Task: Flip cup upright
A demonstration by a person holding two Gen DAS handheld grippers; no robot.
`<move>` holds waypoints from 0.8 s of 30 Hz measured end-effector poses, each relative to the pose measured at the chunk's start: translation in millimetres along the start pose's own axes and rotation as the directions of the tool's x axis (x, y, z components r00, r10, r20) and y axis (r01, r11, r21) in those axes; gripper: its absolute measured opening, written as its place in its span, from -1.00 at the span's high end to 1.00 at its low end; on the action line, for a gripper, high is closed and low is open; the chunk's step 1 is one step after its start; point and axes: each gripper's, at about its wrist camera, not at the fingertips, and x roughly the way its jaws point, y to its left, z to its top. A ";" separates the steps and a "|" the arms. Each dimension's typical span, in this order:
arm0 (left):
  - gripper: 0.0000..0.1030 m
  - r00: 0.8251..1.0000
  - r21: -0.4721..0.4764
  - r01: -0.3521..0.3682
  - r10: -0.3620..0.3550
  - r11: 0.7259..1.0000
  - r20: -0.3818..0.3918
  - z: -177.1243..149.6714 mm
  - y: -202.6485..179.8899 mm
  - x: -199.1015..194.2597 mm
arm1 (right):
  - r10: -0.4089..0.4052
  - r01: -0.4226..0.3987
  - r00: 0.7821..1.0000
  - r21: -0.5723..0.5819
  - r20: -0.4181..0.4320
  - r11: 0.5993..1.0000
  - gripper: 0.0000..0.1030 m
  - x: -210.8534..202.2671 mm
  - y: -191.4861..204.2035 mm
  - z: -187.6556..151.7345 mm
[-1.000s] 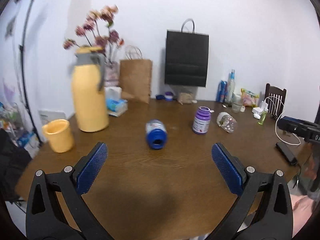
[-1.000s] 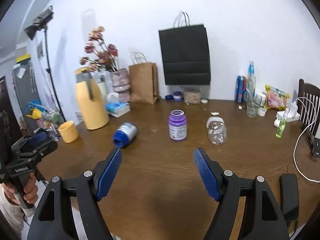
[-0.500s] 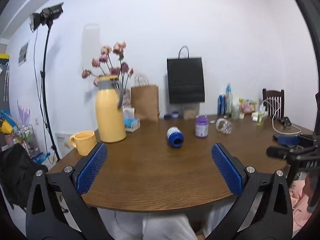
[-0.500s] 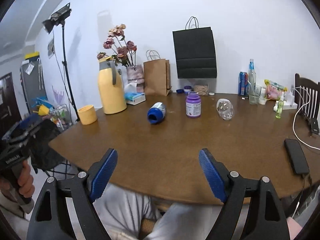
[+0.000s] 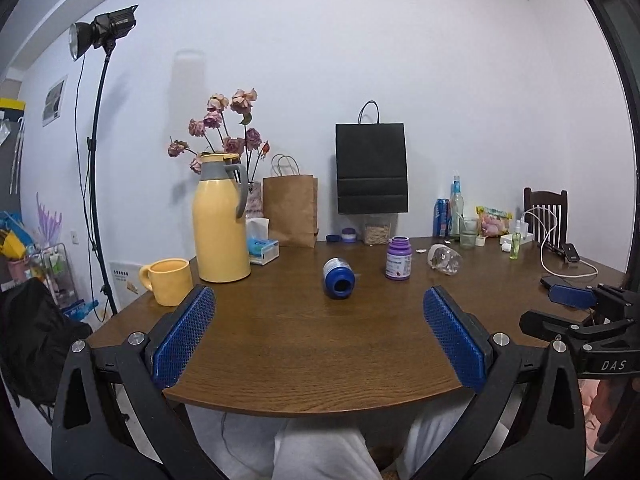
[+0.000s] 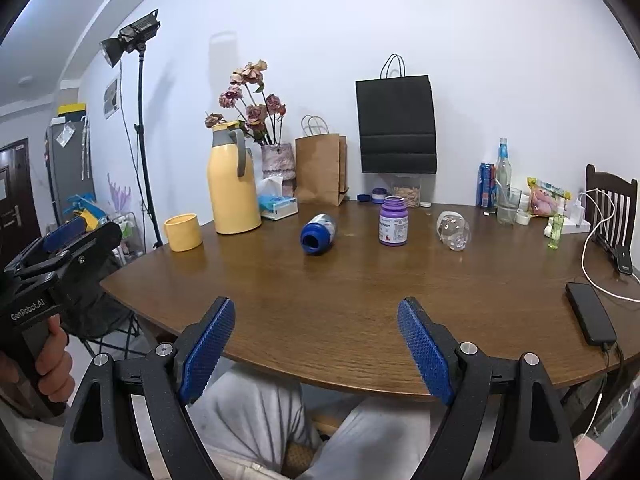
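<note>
A clear glass cup (image 5: 444, 259) (image 6: 454, 230) lies on its side on the brown table (image 5: 320, 360), right of the middle. A blue jar (image 5: 338, 280) (image 6: 318, 233) also lies on its side, its open mouth towards me. A yellow mug (image 5: 168, 280) (image 6: 183, 232) stands upright at the left. My left gripper (image 5: 318, 300) hangs open at the table's near edge, holding nothing. My right gripper (image 6: 316, 304) is open too, just over the near edge, far short of the cup.
A purple jar (image 6: 393, 221) stands between the blue jar and the glass cup. A tall yellow flask (image 5: 220, 220), tissue box, paper bags and bottles line the back. A phone (image 6: 590, 318) with a cable lies at the right. A person's legs show below the table edge.
Both grippers have pulled back from over the table to its near edge and dropped lower. Nothing on the table has moved, and both grippers stay open.
</note>
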 end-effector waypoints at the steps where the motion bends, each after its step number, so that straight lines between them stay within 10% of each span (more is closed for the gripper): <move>1: -1.00 1.000 -0.001 0.001 -0.001 1.000 0.001 -0.2 -0.7 -0.4 | 0.000 0.000 1.000 0.002 0.003 1.000 -0.70 -0.6 -0.7 -0.1; 24: -1.00 1.000 -0.012 0.004 -0.005 1.000 -0.013 -3.0 -1.7 -1.9 | 0.006 -0.006 1.000 0.001 -0.008 1.000 -0.70 -0.6 2.5 -1.1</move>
